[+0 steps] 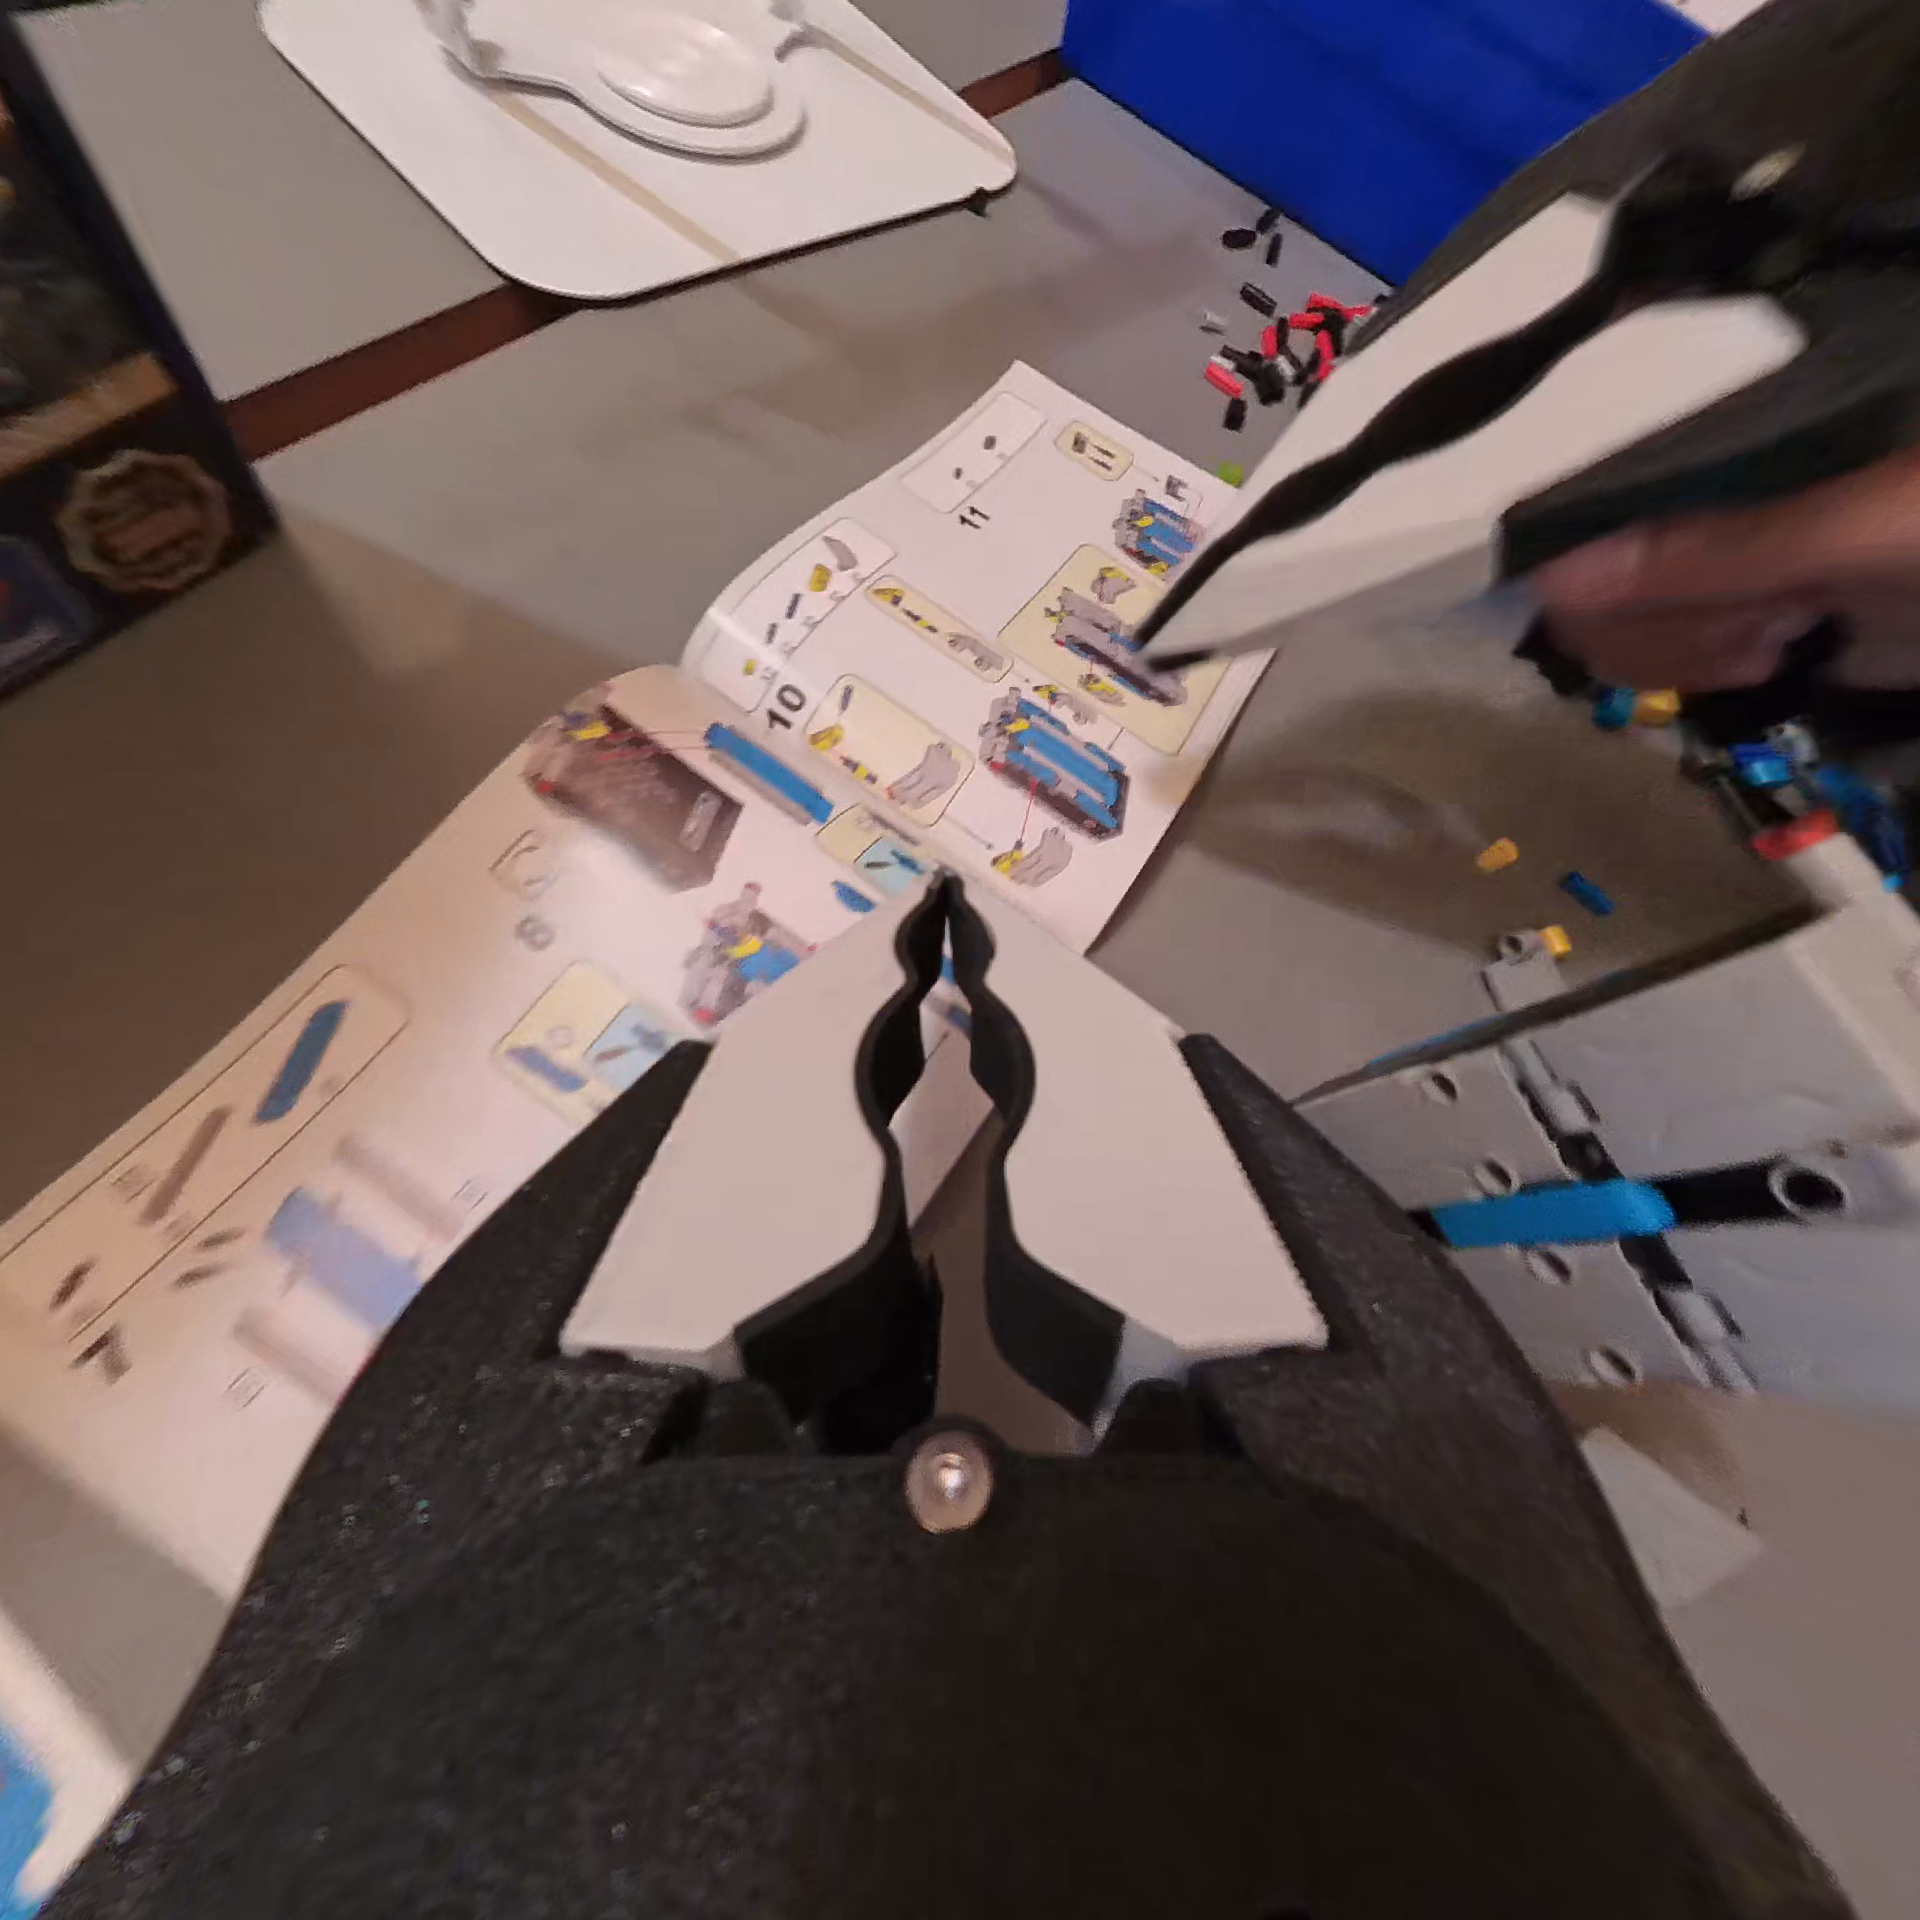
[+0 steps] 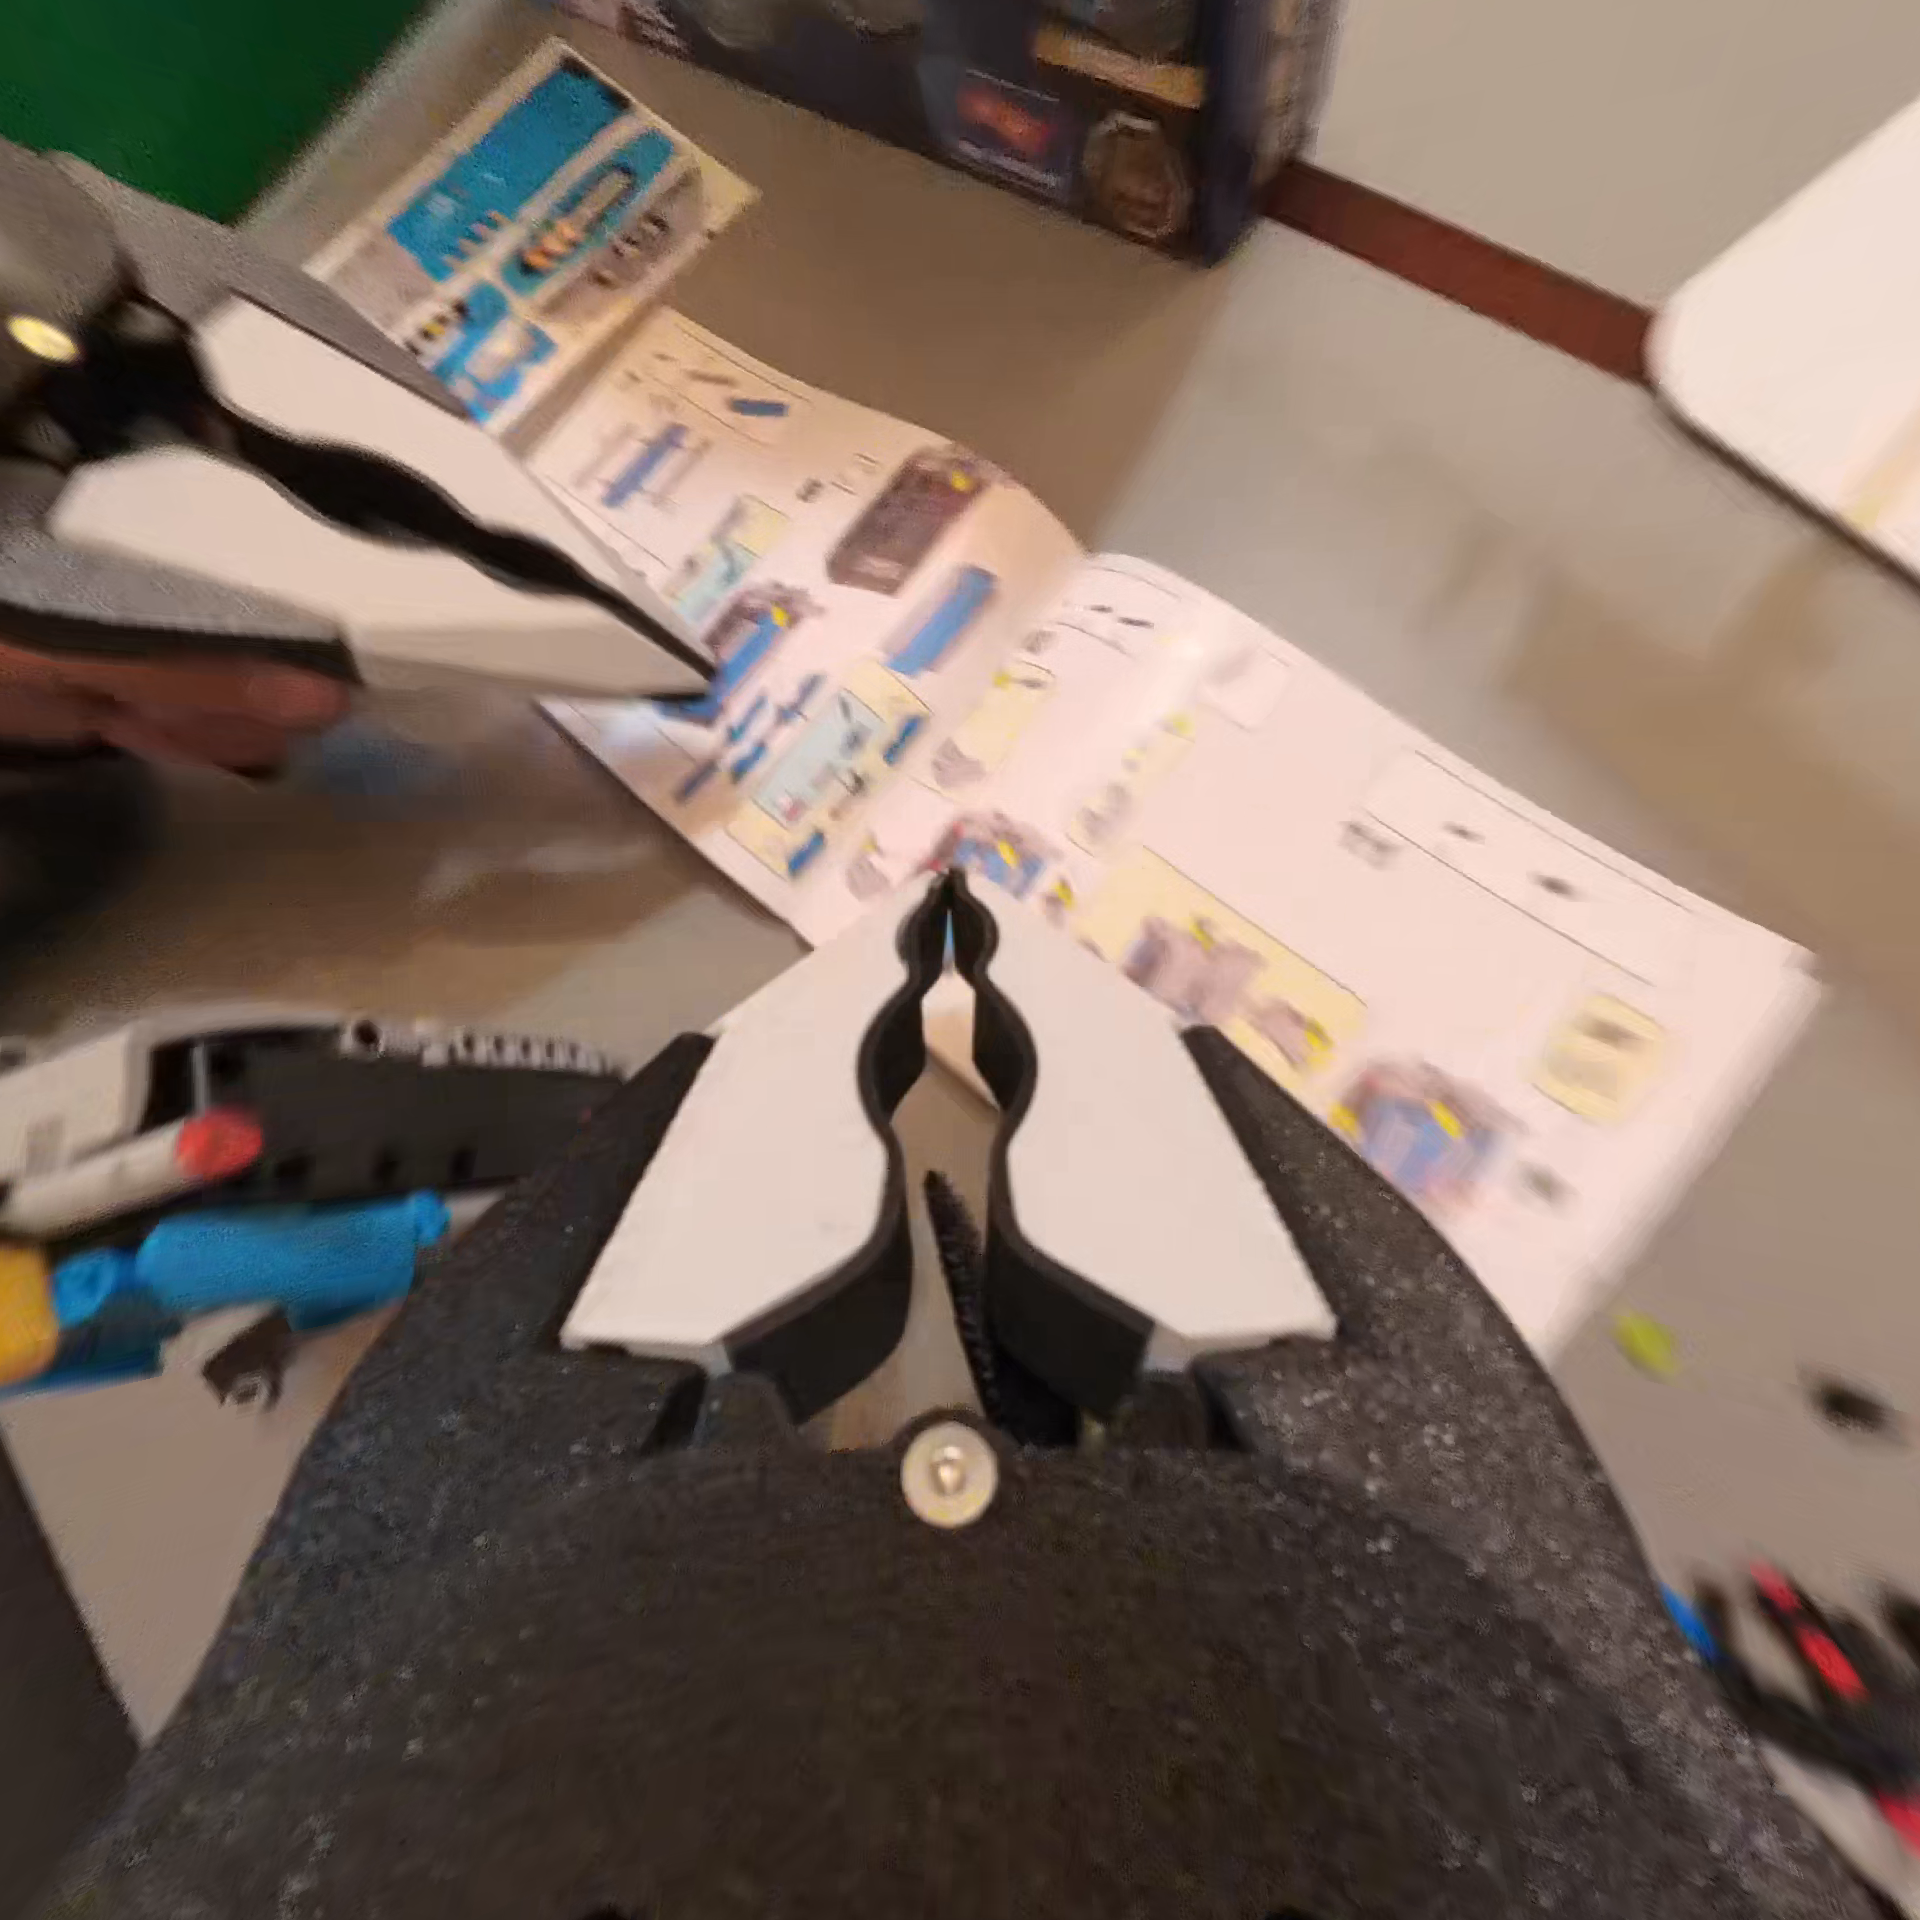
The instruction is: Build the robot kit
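A grey table (image 1: 436,644) is carrying an open instruction booklet (image 1: 935,665), with a dark box (image 1: 94,436) and a white tray (image 1: 582,135) lying toward its far side. The left tongs (image 1: 943,883) are hanging over the booklet's near edge with tips together and nothing between them, and the right tongs (image 2: 951,883) are doing likewise over the other page. Only the left view is showing the loose red and black pieces (image 1: 1283,348) and a grey plate (image 1: 1621,1174); only the right is showing a green wall (image 2: 177,83).

Motion blur smears the instruction booklet (image 2: 1195,790); the dark box (image 1: 94,436) is cut off.
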`<state>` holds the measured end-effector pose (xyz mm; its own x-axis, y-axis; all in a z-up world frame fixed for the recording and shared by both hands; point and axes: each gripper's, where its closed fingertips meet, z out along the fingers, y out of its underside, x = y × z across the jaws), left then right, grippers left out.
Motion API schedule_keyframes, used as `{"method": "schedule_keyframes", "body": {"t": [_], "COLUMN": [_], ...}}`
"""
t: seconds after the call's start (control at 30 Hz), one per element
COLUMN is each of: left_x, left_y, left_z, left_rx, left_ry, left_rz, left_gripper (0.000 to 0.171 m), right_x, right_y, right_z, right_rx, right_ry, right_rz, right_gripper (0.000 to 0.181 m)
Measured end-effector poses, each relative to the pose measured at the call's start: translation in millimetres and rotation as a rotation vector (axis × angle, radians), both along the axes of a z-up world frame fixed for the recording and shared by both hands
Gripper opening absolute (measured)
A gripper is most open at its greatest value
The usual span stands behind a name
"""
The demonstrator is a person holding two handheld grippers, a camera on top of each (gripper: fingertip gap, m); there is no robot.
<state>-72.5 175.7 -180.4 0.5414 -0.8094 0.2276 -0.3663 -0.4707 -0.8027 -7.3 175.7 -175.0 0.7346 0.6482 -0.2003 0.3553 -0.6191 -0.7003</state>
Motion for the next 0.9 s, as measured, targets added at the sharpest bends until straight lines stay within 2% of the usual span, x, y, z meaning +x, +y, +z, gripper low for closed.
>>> {"method": "schedule_keyframes", "body": {"t": [0.13,0.2,0.27,0.53,0.73,0.9], "left_x": [11,7,3,0,0,0], "left_y": [2,1,0,-1,-1,-1], "left_z": [-22,-32,-33,-39,-40,-38], "left_rx": [-0.035,-0.045,-0.067,-0.183,-0.161,-0.210], "left_ry": [0.043,0.080,0.066,0.023,0.042,0.000], "left_rz": [-0.013,-0.029,-0.011,-0.014,-0.021,-0.027], "left_gripper": [0.000,0.000,0.000,0.000,0.000,0.000], "right_x": [-18,-12,-11,-10,-10,-10], "right_y": [12,14,13,13,13,13], "right_z": [-28,-40,-46,-48,-48,-48], "right_rx": [0.062,0.064,0.049,0.043,0.051,0.046], "right_ry": [-0.104,-0.191,-0.187,-0.200,-0.218,-0.181], "right_rz": [0.032,0.041,0.030,0.024,0.013,0.008], "right_gripper": [0.000,0.000,0.000,0.000,0.000,0.000]}}
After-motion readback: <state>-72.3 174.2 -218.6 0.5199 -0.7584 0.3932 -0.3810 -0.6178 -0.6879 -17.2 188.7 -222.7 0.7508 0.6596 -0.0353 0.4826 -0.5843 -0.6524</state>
